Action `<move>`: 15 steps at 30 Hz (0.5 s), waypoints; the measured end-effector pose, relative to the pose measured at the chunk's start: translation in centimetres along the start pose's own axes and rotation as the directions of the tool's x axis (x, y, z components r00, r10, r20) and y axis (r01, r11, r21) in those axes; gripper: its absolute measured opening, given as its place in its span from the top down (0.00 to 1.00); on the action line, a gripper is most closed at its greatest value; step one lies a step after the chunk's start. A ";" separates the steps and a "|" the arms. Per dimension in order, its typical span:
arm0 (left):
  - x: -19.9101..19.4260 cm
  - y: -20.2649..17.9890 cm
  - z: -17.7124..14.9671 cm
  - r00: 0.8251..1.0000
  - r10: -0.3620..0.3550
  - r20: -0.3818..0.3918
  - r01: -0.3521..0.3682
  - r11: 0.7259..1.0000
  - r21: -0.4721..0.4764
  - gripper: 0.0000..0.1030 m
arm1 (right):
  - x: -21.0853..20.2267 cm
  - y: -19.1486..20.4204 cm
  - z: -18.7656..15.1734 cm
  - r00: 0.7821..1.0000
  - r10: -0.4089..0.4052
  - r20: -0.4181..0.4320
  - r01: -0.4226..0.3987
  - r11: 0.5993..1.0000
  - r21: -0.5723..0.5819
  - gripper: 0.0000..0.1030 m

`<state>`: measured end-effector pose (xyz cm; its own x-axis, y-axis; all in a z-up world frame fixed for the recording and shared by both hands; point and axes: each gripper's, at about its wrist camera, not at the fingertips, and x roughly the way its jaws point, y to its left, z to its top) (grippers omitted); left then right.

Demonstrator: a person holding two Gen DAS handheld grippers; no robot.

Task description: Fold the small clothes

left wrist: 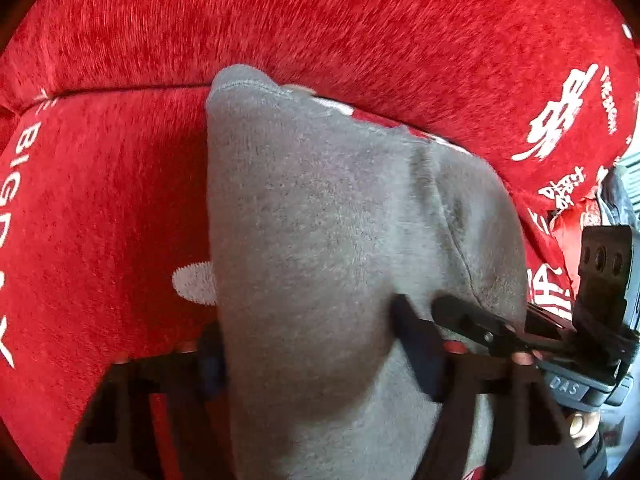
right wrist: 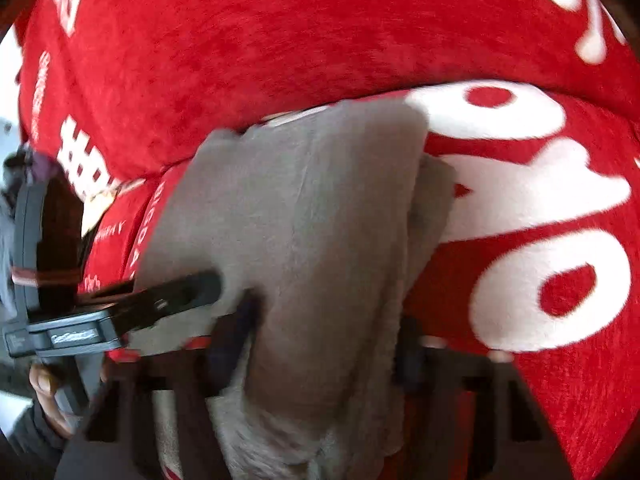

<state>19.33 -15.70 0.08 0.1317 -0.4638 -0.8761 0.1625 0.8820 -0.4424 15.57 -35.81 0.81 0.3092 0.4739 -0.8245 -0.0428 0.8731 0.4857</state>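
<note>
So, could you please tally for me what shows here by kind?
Grey garment: 1
Red printed blanket: 1
Grippers, left gripper and right gripper, each with the garment between its fingers: 2
Total: 4

A red plush cover printed with white lettering fills the background.

The garment is plain heather grey fleece. The plush blanket beneath it is bright red, printed with white lettering and rounded white shapes. The gripper fingers are black.
</note>
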 end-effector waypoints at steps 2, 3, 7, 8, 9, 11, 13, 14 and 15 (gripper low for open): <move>-0.6 0.2 0.0 1.000 -0.019 0.005 0.019 1.000 -0.006 0.55 | -0.4 0.6 0.0 1.000 -0.002 0.017 0.002 1.000 -0.010 0.60; -1.0 0.2 0.0 1.000 -0.024 0.005 0.024 1.000 -0.006 0.56 | -0.7 1.0 -0.1 1.000 -0.006 0.025 0.006 1.000 -0.020 0.62; -2.8 -0.5 -0.6 1.000 -0.016 0.022 0.016 1.000 0.015 0.58 | -2.3 2.7 -0.5 0.999 -0.005 0.054 0.007 0.999 -0.032 0.63; -3.6 -0.8 -0.9 0.999 -0.015 0.028 0.014 1.000 0.021 0.58 | -2.9 3.2 -0.7 0.998 -0.001 0.064 0.003 0.999 -0.036 0.63; -4.1 -1.0 -1.1 0.999 -0.016 0.031 0.015 1.000 0.023 0.58 | -3.5 3.7 -0.8 0.997 0.003 0.071 0.000 0.999 -0.039 0.63; -5.6 -1.1 -1.7 0.999 -0.026 0.040 0.025 0.999 0.026 0.58 | -4.8 4.9 -1.2 0.996 0.004 0.086 0.000 0.999 -0.050 0.63; -7.3 -1.1 -2.5 0.998 -0.038 0.048 0.036 0.999 0.028 0.58 | -6.1 6.0 -1.9 0.995 0.006 0.097 0.000 0.998 -0.063 0.63; -8.2 -0.9 -3.1 0.998 -0.040 0.051 0.039 0.999 0.030 0.58 | -6.7 6.6 -2.3 0.995 0.009 0.099 -0.002 0.998 -0.067 0.63; -8.9 -0.8 -3.5 0.998 -0.041 0.054 0.039 0.999 0.034 0.58 | -7.2 7.1 -2.7 0.995 0.011 0.100 -0.004 0.997 -0.072 0.63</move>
<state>14.59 -11.98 7.53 0.1776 -0.5033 -0.8457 0.2002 0.8599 -0.4696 10.46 -32.71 9.35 0.4023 0.4696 -0.7859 -0.1122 0.8773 0.4667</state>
